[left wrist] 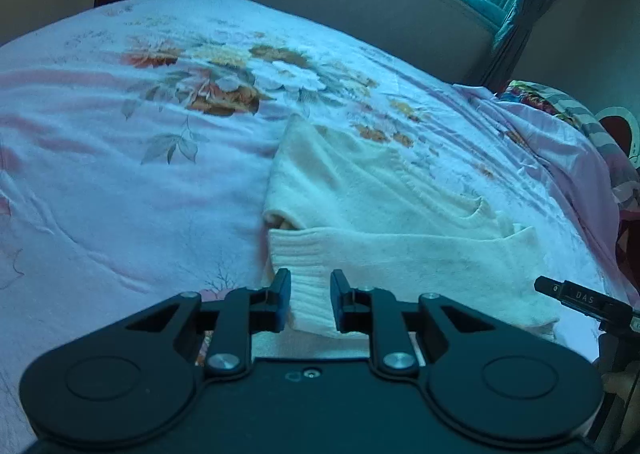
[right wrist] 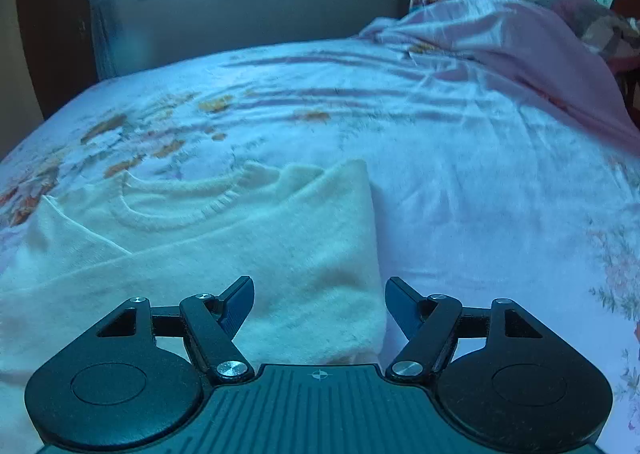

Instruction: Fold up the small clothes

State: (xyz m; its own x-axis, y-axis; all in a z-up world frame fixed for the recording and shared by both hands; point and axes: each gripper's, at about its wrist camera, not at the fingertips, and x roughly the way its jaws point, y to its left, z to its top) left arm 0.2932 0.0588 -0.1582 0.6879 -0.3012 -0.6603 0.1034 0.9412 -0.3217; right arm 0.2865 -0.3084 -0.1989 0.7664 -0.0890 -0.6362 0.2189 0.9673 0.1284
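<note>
Fingers point(left wrist: 282, 304) on my left gripper point(left wrist: 310, 304) stand a little apart, on each side of the sweater point(left wrist: 380, 210) cuff, and I think they are not pinching it. That sleeve lies folded across the sweater's body, so this side looks done. Lots of bare bed point(left wrist: 120, 182) lies off to the left.

From my right gripper point(right wrist: 319, 304), the fingers point(right wrist: 240, 304) are wide open and hold nothing. They hang above the sweater's point(right wrist: 280, 238) right edge, near its side fold. Beyond that edge the bed point(right wrist: 480, 194) gives me room.
</note>
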